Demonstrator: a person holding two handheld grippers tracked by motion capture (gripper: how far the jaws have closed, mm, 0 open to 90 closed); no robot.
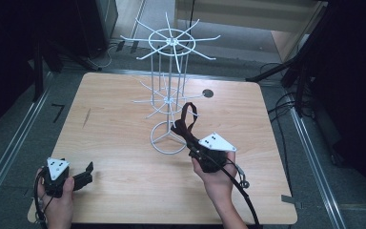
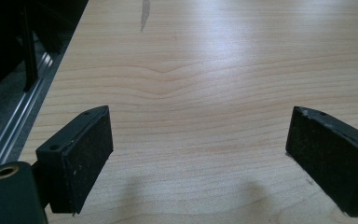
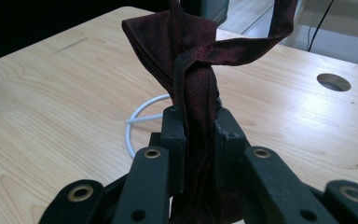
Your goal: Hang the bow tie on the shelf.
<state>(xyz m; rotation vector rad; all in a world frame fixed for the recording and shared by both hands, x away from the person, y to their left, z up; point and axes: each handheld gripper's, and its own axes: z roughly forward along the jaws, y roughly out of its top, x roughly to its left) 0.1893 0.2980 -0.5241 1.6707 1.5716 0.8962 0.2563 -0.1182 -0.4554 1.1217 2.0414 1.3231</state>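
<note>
Overall, one pale, wood-grained tabletop (image 1: pixel 124 138) with rounded corners sits on grey floor. One white wire rack (image 1: pixel 170 95), two tiers of spokes, stands mid-table. Two grippers: the right gripper (image 3: pixel 198 135) has its fingers clenched on one dark red, silky tie (image 3: pixel 191 60) just beside the rack's ring base; the left gripper (image 2: pixel 198 158) rests released.

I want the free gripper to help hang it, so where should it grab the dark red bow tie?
Probably the strap loop arching above the bow tie, approached from the left, the left gripper's side. The right gripper already clamps the knot, so the loop is the free, open part.
</note>
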